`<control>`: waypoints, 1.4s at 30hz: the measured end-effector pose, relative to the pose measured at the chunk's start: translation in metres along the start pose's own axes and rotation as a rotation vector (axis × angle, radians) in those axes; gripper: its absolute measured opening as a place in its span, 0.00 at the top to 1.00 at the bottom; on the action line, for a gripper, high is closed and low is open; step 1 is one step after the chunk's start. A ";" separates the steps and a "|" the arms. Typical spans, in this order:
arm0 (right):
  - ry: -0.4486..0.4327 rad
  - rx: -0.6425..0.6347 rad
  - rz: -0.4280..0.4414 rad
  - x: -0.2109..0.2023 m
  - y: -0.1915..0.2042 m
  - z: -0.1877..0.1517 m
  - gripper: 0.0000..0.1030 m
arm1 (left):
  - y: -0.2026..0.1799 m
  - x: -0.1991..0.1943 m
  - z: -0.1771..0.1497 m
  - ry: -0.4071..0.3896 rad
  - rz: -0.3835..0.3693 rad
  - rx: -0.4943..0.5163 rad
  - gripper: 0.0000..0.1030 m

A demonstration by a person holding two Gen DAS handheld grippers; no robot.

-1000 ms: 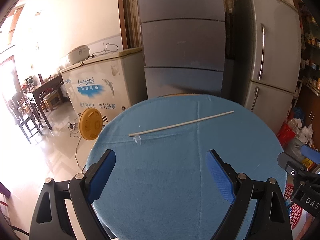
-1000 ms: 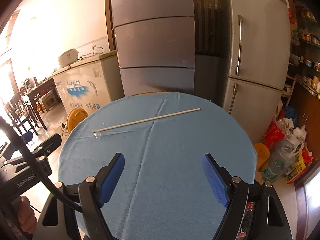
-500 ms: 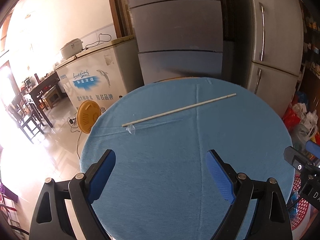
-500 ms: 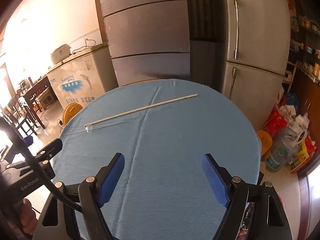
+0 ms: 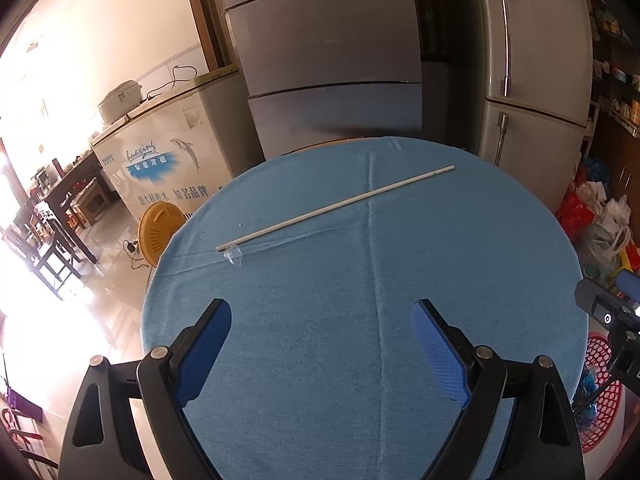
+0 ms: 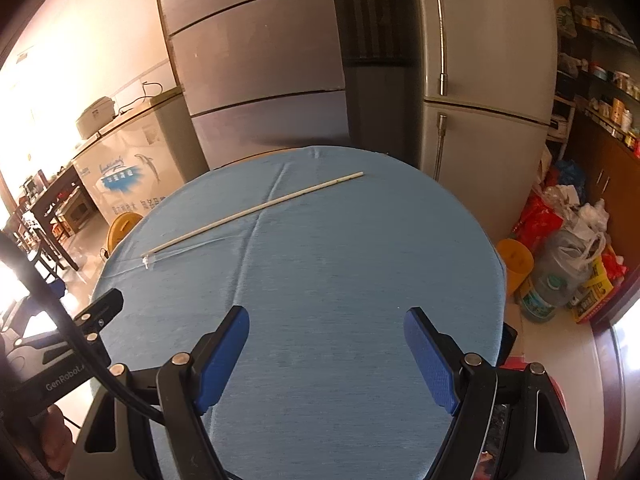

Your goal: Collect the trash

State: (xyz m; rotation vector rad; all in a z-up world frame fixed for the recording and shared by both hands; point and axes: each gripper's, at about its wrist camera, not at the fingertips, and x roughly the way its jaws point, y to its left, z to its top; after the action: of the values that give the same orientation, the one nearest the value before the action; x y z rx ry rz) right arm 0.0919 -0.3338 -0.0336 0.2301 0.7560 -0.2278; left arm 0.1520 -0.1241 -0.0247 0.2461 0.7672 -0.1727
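- A round table (image 5: 400, 360) covered in a blue cloth fills the middle of the room; everything below is placed relative to it.
- A long, thin white stick (image 5: 336, 207) lies flat on the far half of the table, running diagonally from the near left toward the far right.
- A small scrap of clear plastic (image 5: 234, 255) sits on the cloth, touching or just beside the stick's left end; I cannot tell which.
- The left gripper (image 5: 320, 340) hangs over the near edge of the table, its blue-padded fingers (image 5: 204, 344) spread wide with only bare cloth between them, well apart from the stick.
- The right gripper (image 6: 326, 340) hovers over the near edge too, to the right of the other, fingers (image 6: 430, 356) also held wide and holding nothing.
- A red mesh basket (image 5: 600, 396) stands on the floor at the table's near right side, partly hidden by the right gripper's body.
- Beyond the table's far edge stand two tall grey refrigerators (image 5: 328, 60).
- To the far left of the table is a white chest freezer (image 5: 168, 152) with a dolphin picture, and a rice cooker (image 5: 120, 98) on its lid.
- A yellow round fan (image 5: 160, 232) sits on the floor at the table's left edge.
- To the right of the table, a heap of plastic bags (image 6: 568, 224) and a large water bottle (image 6: 556, 276) lie on the floor.
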 end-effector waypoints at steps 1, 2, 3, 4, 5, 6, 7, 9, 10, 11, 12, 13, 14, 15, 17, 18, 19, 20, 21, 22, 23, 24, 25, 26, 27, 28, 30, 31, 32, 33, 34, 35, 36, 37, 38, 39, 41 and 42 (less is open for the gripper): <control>0.001 0.000 0.000 0.000 0.000 0.000 0.20 | 0.002 0.000 -0.001 0.001 -0.001 -0.002 0.11; 0.002 -0.002 0.001 0.000 0.002 0.000 0.20 | 0.004 -0.001 -0.001 0.002 0.000 -0.006 0.11; 0.003 -0.005 0.001 0.000 0.003 0.000 0.20 | 0.006 -0.001 -0.001 0.001 0.001 -0.010 0.11; 0.002 -0.013 0.001 0.000 0.006 0.000 0.20 | 0.007 0.000 -0.001 0.000 0.001 -0.015 0.11; 0.002 -0.020 0.002 0.000 0.008 0.001 0.20 | 0.012 -0.001 -0.002 -0.001 0.000 -0.024 0.11; 0.000 -0.027 0.003 -0.001 0.011 0.001 0.20 | 0.014 -0.002 -0.003 -0.002 0.000 -0.029 0.11; -0.002 -0.033 0.002 -0.003 0.015 0.000 0.20 | 0.017 -0.002 -0.003 -0.004 0.001 -0.036 0.11; -0.006 -0.047 0.001 -0.005 0.022 0.000 0.20 | 0.024 -0.003 -0.005 -0.008 -0.001 -0.051 0.11; -0.006 -0.052 0.001 -0.007 0.025 0.000 0.20 | 0.027 -0.004 -0.005 -0.010 -0.003 -0.057 0.11; -0.007 -0.055 0.000 -0.008 0.028 -0.001 0.20 | 0.029 -0.005 -0.006 -0.012 -0.004 -0.063 0.11; -0.008 -0.060 -0.002 -0.010 0.031 -0.001 0.20 | 0.033 -0.007 -0.008 -0.015 -0.006 -0.070 0.11; -0.011 -0.066 -0.004 -0.011 0.034 0.000 0.20 | 0.036 -0.008 -0.009 -0.018 -0.008 -0.077 0.11; -0.013 -0.073 -0.007 -0.013 0.038 -0.001 0.20 | 0.040 -0.009 -0.010 -0.022 -0.010 -0.084 0.11; -0.016 -0.079 -0.009 -0.015 0.040 -0.001 0.20 | 0.043 -0.010 -0.011 -0.025 -0.012 -0.089 0.11; -0.023 -0.095 -0.013 -0.020 0.048 -0.002 0.20 | 0.049 -0.013 -0.013 -0.033 -0.016 -0.101 0.11; -0.028 -0.103 -0.016 -0.023 0.053 -0.002 0.20 | 0.053 -0.014 -0.014 -0.038 -0.018 -0.107 0.11; -0.031 -0.109 -0.018 -0.025 0.058 -0.003 0.20 | 0.057 -0.016 -0.015 -0.042 -0.018 -0.113 0.11; -0.033 -0.114 -0.019 -0.027 0.062 -0.003 0.20 | 0.060 -0.017 -0.016 -0.046 -0.018 -0.119 0.11; -0.035 -0.122 -0.021 -0.029 0.067 -0.004 0.20 | 0.063 -0.017 -0.017 -0.049 -0.018 -0.124 0.11; -0.036 -0.129 -0.022 -0.030 0.071 -0.005 0.20 | 0.067 -0.019 -0.019 -0.054 -0.018 -0.130 0.11; -0.037 -0.135 -0.022 -0.032 0.074 -0.006 0.20 | 0.071 -0.019 -0.020 -0.057 -0.017 -0.136 0.11; -0.037 -0.141 -0.023 -0.033 0.078 -0.006 0.20 | 0.073 -0.020 -0.021 -0.058 -0.018 -0.142 0.11; -0.038 -0.147 -0.024 -0.034 0.082 -0.006 0.20 | 0.076 -0.020 -0.022 -0.060 -0.019 -0.146 0.11; -0.038 -0.150 -0.024 -0.035 0.085 -0.007 0.20 | 0.079 -0.021 -0.023 -0.062 -0.019 -0.153 0.11; -0.038 -0.157 -0.024 -0.036 0.089 -0.008 0.20 | 0.082 -0.022 -0.024 -0.065 -0.017 -0.159 0.11; -0.040 -0.163 -0.024 -0.038 0.092 -0.008 0.20 | 0.085 -0.023 -0.026 -0.067 -0.016 -0.164 0.11; -0.046 -0.176 -0.027 -0.040 0.098 -0.009 0.20 | 0.090 -0.023 -0.028 -0.069 -0.015 -0.172 0.11; -0.049 -0.182 -0.028 -0.042 0.101 -0.009 0.20 | 0.093 -0.024 -0.029 -0.070 -0.013 -0.177 0.11; -0.051 -0.186 -0.029 -0.043 0.103 -0.010 0.20 | 0.095 -0.024 -0.029 -0.071 -0.011 -0.180 0.11; -0.053 -0.191 -0.027 -0.044 0.106 -0.011 0.20 | 0.097 -0.024 -0.030 -0.071 -0.009 -0.182 0.11; -0.055 -0.194 -0.025 -0.044 0.108 -0.010 0.20 | 0.098 -0.024 -0.031 -0.071 -0.006 -0.184 0.11; -0.056 -0.198 -0.024 -0.044 0.110 -0.011 0.20 | 0.099 -0.024 -0.032 -0.071 -0.002 -0.184 0.11; -0.056 -0.200 -0.022 -0.044 0.112 -0.011 0.20 | 0.100 -0.024 -0.032 -0.070 0.003 -0.185 0.11; -0.054 -0.202 -0.018 -0.043 0.114 -0.011 0.20 | 0.100 -0.023 -0.032 -0.069 0.007 -0.185 0.11; -0.051 -0.203 -0.014 -0.042 0.115 -0.012 0.20 | 0.101 -0.022 -0.032 -0.067 0.012 -0.185 0.11; -0.048 -0.203 -0.010 -0.040 0.116 -0.012 0.20 | 0.102 -0.022 -0.033 -0.067 0.016 -0.184 0.11; -0.041 -0.199 0.001 -0.037 0.116 -0.012 0.20 | 0.100 -0.017 -0.033 -0.063 0.019 -0.180 0.11; -0.035 -0.195 0.008 -0.034 0.115 -0.012 0.20 | 0.099 -0.013 -0.033 -0.057 0.015 -0.179 0.11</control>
State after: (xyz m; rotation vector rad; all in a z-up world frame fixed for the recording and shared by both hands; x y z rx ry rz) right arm 0.0929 -0.2165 -0.0039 0.0442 0.7370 -0.1490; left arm 0.1448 -0.0191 -0.0226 0.0766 0.7194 -0.0961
